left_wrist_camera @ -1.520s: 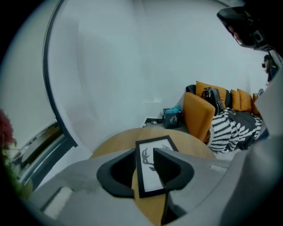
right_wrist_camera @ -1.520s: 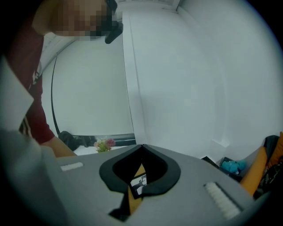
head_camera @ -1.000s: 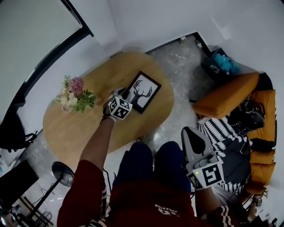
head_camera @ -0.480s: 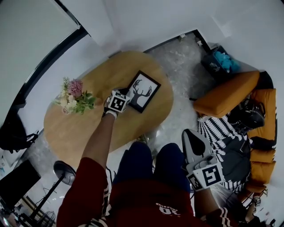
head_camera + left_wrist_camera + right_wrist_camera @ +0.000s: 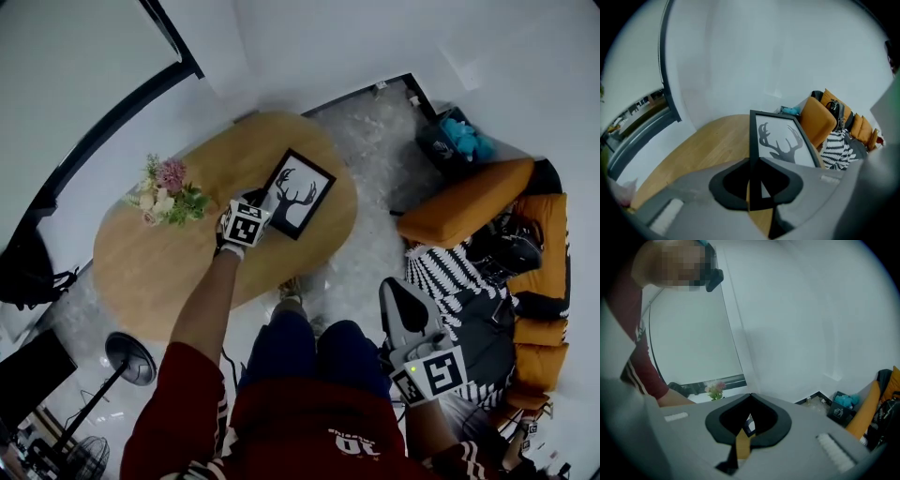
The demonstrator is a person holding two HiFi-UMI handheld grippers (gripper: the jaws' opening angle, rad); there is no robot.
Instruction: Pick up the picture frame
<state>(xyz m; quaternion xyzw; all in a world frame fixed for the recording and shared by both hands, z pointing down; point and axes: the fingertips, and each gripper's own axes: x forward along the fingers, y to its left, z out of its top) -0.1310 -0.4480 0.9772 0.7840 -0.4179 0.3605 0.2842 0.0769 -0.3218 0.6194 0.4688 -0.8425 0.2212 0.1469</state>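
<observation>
The picture frame (image 5: 298,195), black-edged with a deer-head print, is over the right part of the oval wooden table (image 5: 159,272). My left gripper (image 5: 260,201) is at the frame's left edge. In the left gripper view that black edge (image 5: 753,136) runs straight between the jaws of my left gripper (image 5: 754,161); the jaws are closing and pinch it, and the frame tilts up off the wood. My right gripper (image 5: 394,289) hangs low at the right, above the floor beside my knees, jaws shut with nothing in them; the right gripper view shows its tips (image 5: 750,395) meeting.
A small bunch of flowers (image 5: 167,195) stands on the table's left part. An orange sofa (image 5: 469,202) with a striped cushion (image 5: 459,281) lies at the right, a dark bin (image 5: 448,141) behind it. A round lamp base (image 5: 131,356) sits left of my legs.
My left gripper has closed onto the frame's left edge, rolled and risen a little, tilting the frame up. The right gripper has risen slightly.
</observation>
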